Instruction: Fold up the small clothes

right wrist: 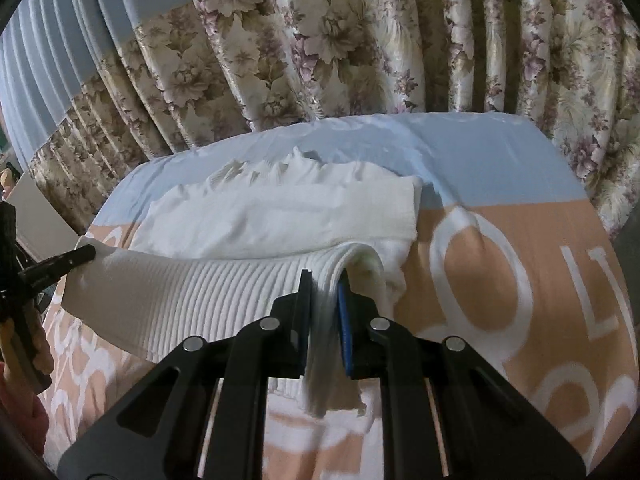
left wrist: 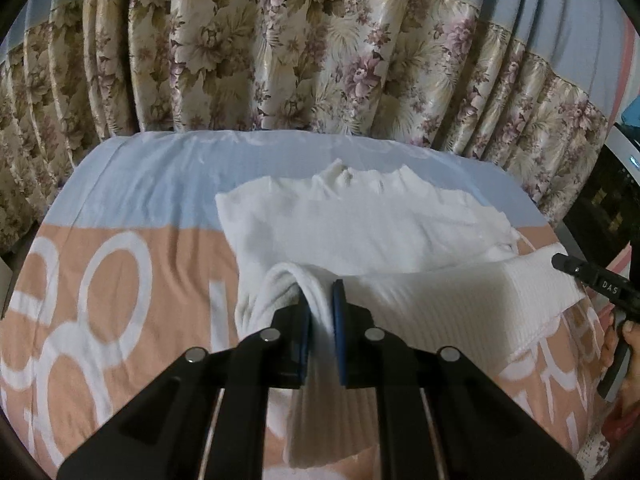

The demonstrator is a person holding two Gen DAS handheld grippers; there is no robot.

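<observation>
Left wrist view: the white ribbed garment [left wrist: 400,232] is seen lying on the peach-and-blue bedsheet [left wrist: 120,208] before the floral curtain [left wrist: 280,48], its near hem lifted clear of the sheet. The left gripper [left wrist: 320,312] is pressed together on a bunched corner of that hem. In the right wrist view, the right gripper [right wrist: 324,300] is likewise clamped on the opposite corner, ribbed fabric gathered between the blue pads [right wrist: 343,320]. The hem is held stretched between the two corners; the far part of the garment rests flat, its far edge rumpled.

Risks, judged: the pinches are taken on gathered folds, so a layer could slip out if tension is raised. Uneven travel of the two corners would be expected to skew the fold. The rumpled far edge may be trapped under the fold, leaving a lump. The loose sheet could be dragged along.
</observation>
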